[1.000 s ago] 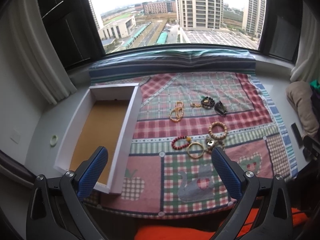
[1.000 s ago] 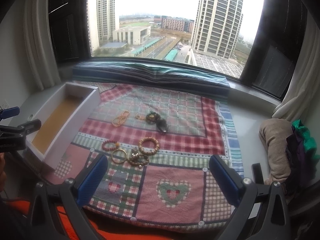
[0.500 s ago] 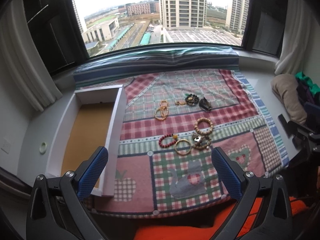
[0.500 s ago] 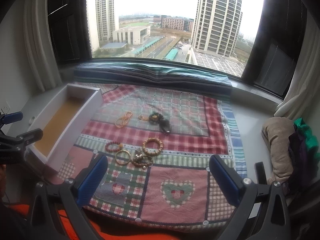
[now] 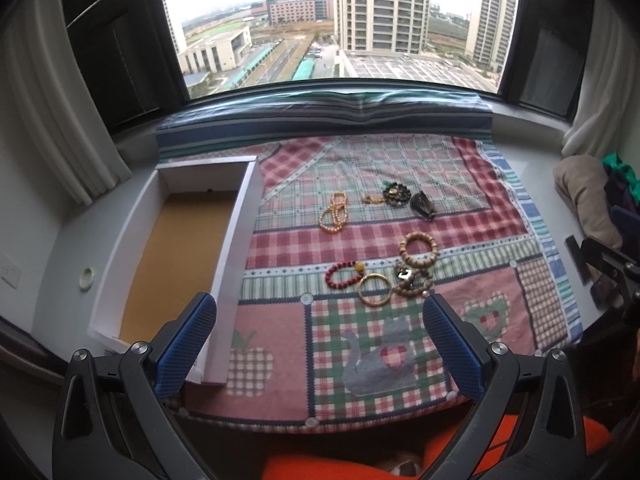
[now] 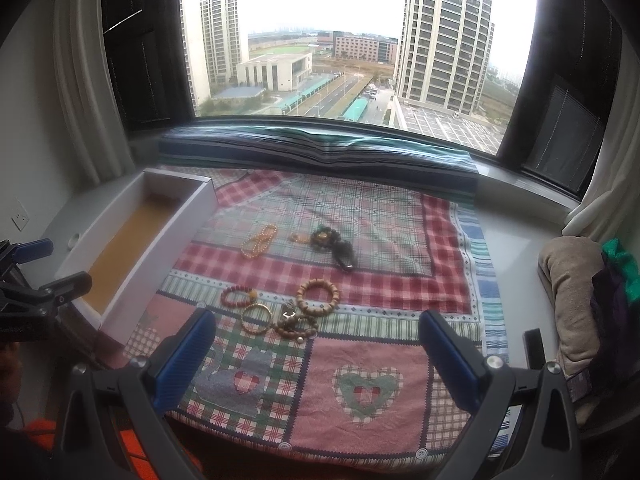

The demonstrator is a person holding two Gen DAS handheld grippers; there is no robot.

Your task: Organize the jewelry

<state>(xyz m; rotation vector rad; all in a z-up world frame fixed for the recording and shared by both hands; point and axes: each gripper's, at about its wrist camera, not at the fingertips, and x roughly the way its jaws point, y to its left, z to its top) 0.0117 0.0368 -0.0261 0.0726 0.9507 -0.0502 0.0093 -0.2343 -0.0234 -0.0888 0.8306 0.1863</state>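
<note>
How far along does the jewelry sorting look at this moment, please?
Nothing is sorted yet: the white box holds no jewelry. Both tongs, left and right, are open and hold nothing. The red bracelet, gold bangle and other pieces lie on the quilt.

The bracelets (image 5: pixel 376 276) are spread on the quilt (image 5: pixel 400 160), right of the open drawer (image 5: pixel 236 240); a cushion (image 5: pixel 584 196) is set further right

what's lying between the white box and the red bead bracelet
Nothing but bare plaid blanket. The left wrist view shows no jewelry between the white box and the red bead bracelet.
</note>
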